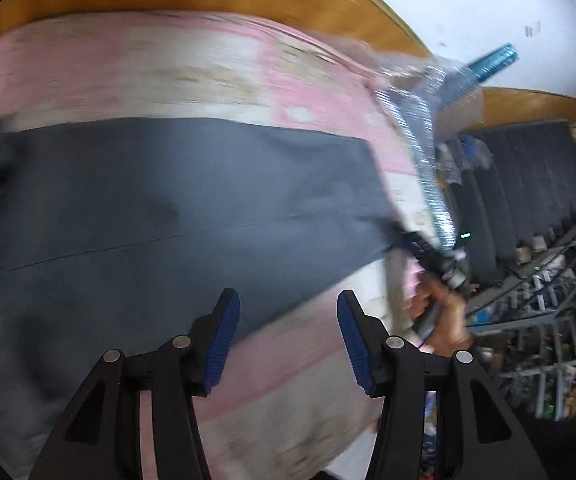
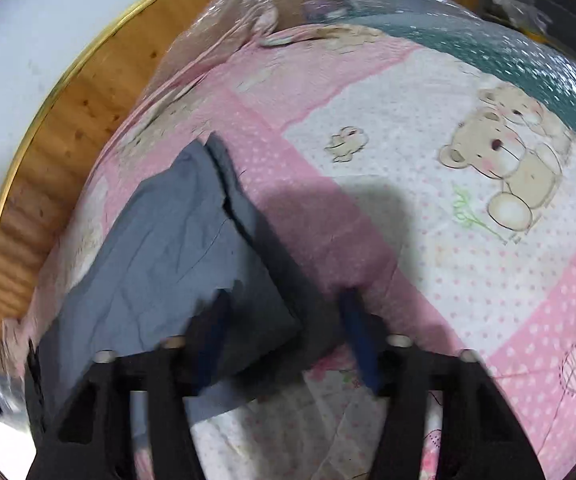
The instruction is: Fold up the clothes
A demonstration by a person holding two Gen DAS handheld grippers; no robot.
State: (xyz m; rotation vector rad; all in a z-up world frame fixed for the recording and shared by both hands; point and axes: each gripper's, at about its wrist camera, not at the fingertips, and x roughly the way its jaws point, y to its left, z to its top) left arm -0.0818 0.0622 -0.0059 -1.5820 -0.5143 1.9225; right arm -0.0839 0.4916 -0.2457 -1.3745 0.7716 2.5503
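Beneath and ahead of the left claw, whose jaws stand wide apart and empty, a dark grey garment lies flat on the pink teddy-bear bedspread. Rightward, the right claw is likewise spread, the garment's corner under its left finger.

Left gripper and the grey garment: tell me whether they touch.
Cannot tell. In the left wrist view the open left gripper sits above the grey garment and the pink quilt, but blur hides any contact or gap.
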